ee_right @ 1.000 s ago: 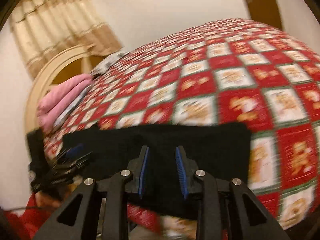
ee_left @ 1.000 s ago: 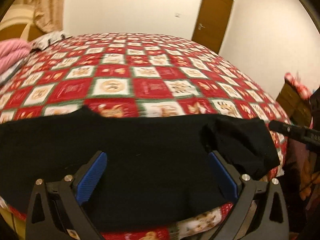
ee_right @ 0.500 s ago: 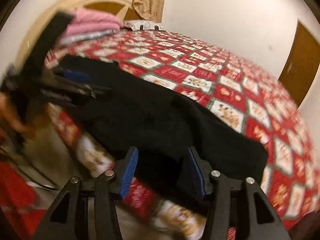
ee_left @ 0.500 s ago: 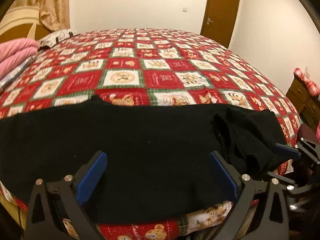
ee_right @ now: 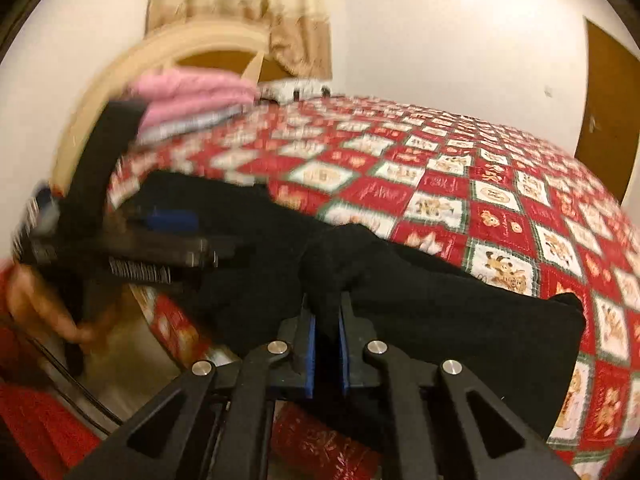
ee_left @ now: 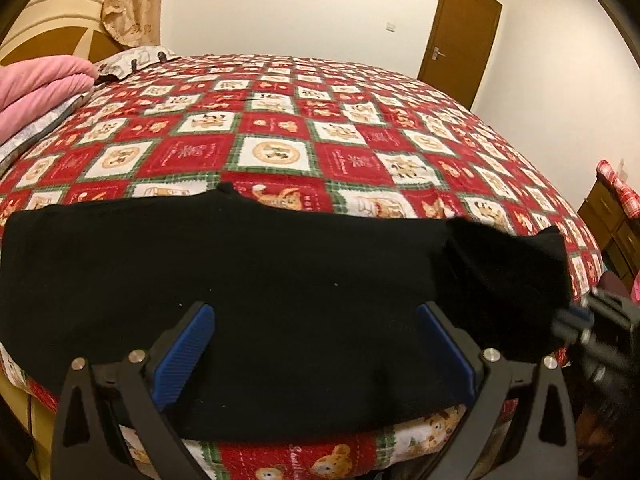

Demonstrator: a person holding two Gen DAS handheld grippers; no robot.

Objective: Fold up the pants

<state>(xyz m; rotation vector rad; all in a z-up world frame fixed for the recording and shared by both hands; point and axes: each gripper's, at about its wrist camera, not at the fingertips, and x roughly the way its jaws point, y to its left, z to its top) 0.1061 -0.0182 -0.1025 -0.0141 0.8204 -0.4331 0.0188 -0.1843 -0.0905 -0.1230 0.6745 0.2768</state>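
Left wrist view, far left: pink folded bedding (ee_left: 38,88) stacked at the headboard (ee_left: 48,28) end of the bed, curtain (ee_left: 128,0) behind. The bed's red patchwork quilt (ee_left: 280,128) runs wide and bare beyond the pants toward the far wall and the brown door (ee_left: 460,36); the near bed edge drops away just under the tools. The black pants (ee_left: 260,280) lie flat along that near edge, long axis running left to right across the view, parallel to the edge, far border fairly straight with one small bump near its middle. Left tool (ee_left: 316,352): jaws spread wide, blue pads over the cloth near its near border, nothing pinched between them. Toward the right the cloth is bunched and lifted into a raised fold (ee_left: 504,264), short of the quilt's right edge; a wooden dresser (ee_left: 608,216) stands beyond that edge. Right wrist view: right tool (ee_right: 326,344) has just been closing, pads now pressed together on a gathered ridge of the pants (ee_right: 440,304), which rises from the flat cloth. The left tool (ee_right: 160,236) shows blurred at this view's left, a hand (ee_right: 36,304) gripping its handle.
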